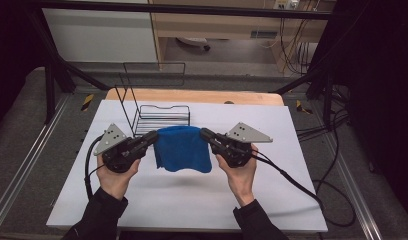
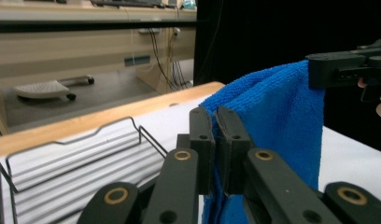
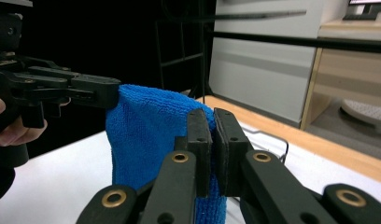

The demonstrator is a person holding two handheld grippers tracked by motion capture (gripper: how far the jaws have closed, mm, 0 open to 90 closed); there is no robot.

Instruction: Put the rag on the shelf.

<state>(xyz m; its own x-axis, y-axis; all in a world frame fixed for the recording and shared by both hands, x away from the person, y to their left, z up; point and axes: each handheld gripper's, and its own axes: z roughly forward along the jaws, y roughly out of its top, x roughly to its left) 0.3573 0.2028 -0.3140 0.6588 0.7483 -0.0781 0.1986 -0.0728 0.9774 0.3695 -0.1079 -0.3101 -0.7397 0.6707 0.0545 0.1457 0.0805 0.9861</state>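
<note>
The blue microfibre cloth point(image 1: 182, 148) hangs in the air between the two grippers, just above the white table cover point(image 1: 192, 200), with its shadow falling on the cover below. It appears folded at least once: the top edge runs as a rounded fold from one gripper to the other, and the body drops down in a soft, roughly square sheet whose lower corners curl slightly. In the left gripper view the cloth point(image 2: 277, 121) shows a dense, short looped pile and several layers bunched at the pinch.

The left gripper point(image 1: 151, 137) has its jaws pressed together on the cloth's left upper corner, and the right gripper point(image 1: 206, 133) has its jaws pressed together on the right upper corner. Each gripper view shows the two black jaws nearly meeting, with blue fabric squeezed between them and the other gripper clamped on the far corner.

As a judgement, the pick-up is done: the cloth is off the table and held taut along its top edge. What is left seems to be carrying it somewhere or folding it again and setting it down; nothing shows it placed yet.

Just behind the cloth stands a black wire rack point(image 1: 159, 117), with a tall wire frame at its left end. Beyond that lies the wooden table edge point(image 1: 192, 96).
</note>
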